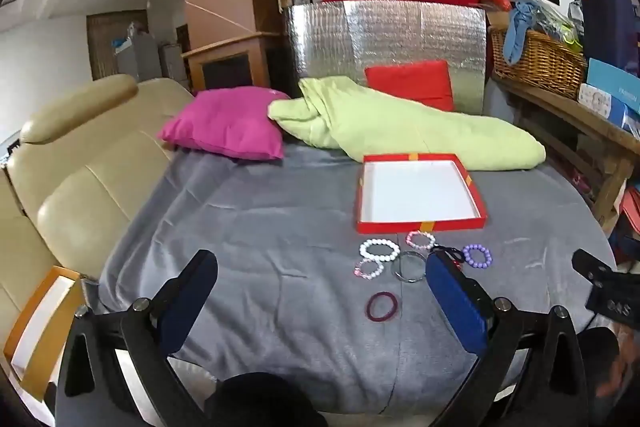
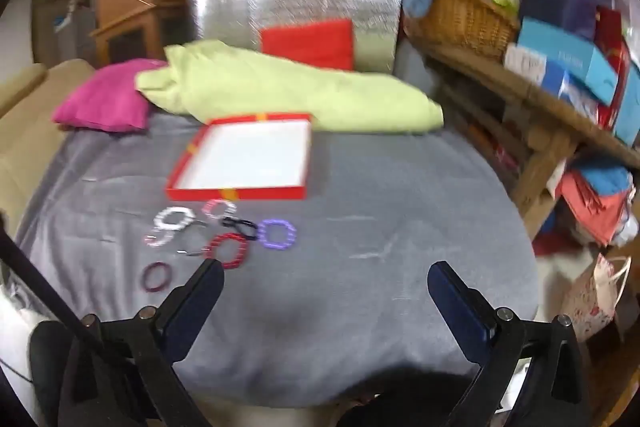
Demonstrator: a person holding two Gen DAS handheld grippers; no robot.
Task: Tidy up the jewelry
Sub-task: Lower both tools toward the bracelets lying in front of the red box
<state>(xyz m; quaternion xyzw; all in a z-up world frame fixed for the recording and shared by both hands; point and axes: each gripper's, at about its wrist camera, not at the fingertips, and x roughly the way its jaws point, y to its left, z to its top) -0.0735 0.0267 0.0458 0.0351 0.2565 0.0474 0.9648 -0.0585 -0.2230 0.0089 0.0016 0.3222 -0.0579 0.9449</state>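
An open red box (image 1: 420,227) (image 2: 236,193) with a white inside lies on the grey blanket (image 1: 260,247). Just in front of it are several bracelets: a white bead one (image 1: 379,250) (image 2: 174,219), a pink one (image 1: 421,239), a purple one (image 1: 477,255) (image 2: 277,234), a silver bangle (image 1: 409,266), a red bead one (image 2: 227,250) and a maroon ring (image 1: 383,306) (image 2: 157,277). My left gripper (image 1: 320,261) is open over the blanket, its right finger covering part of the cluster. My right gripper (image 2: 326,270) is open and holds nothing, to the right of the bracelets.
A green blanket (image 1: 400,123), a magenta pillow (image 1: 228,123) and a red cushion (image 1: 412,83) lie behind the box, against a silver foil board (image 1: 384,35). A wooden shelf (image 2: 520,83) with a wicker basket (image 2: 460,15) stands at the right. A beige sofa (image 1: 80,163) is on the left.
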